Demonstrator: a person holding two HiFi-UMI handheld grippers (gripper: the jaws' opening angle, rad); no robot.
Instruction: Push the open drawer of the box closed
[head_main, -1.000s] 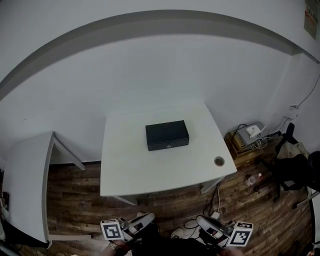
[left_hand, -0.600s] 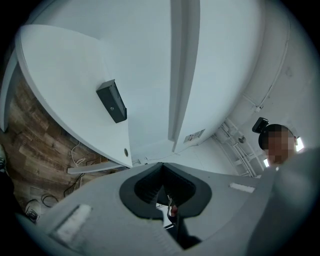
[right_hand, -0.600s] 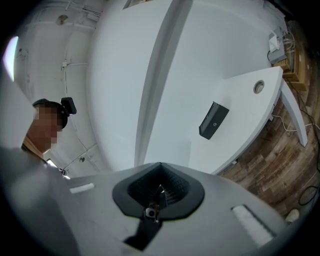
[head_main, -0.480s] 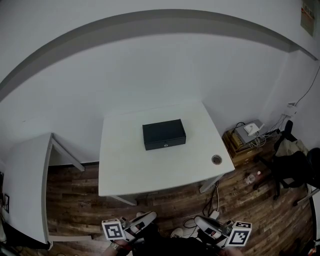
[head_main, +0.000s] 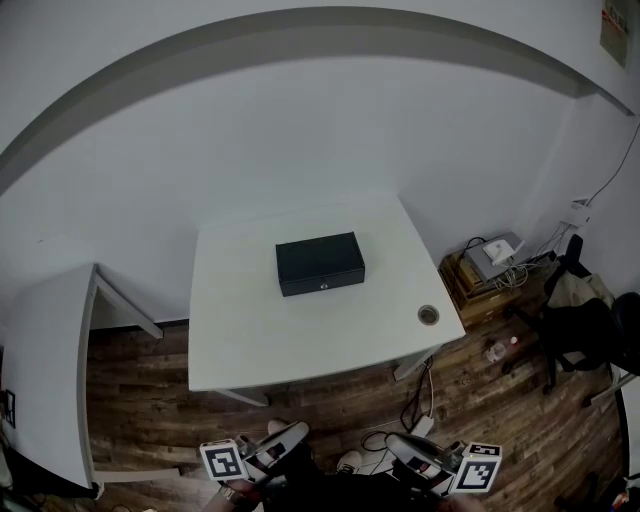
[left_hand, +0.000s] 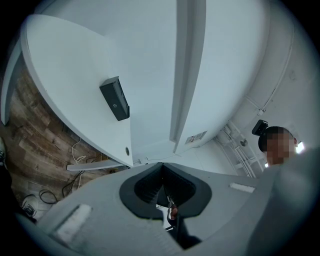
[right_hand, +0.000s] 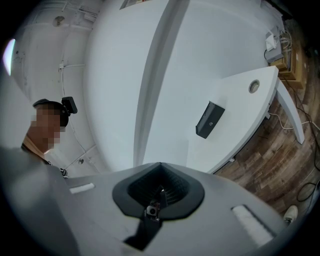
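The black box (head_main: 320, 263) sits mid-way across the white table (head_main: 300, 350), keyholed front towards the person and looking flush — no drawer juts out that I can make out. The left gripper (head_main: 296, 432) and right gripper (head_main: 395, 442) hang low, well short of the table, jaws pressed together on nothing. Any check of that front wants a square, gentle touch.

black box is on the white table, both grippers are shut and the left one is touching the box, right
Not quite: the left gripper touches nothing. The head view shows it low at the near edge, over the floor, well short of the table where the box sits. The rest holds: the box is on the white table, and the left and the right gripper are both shut.
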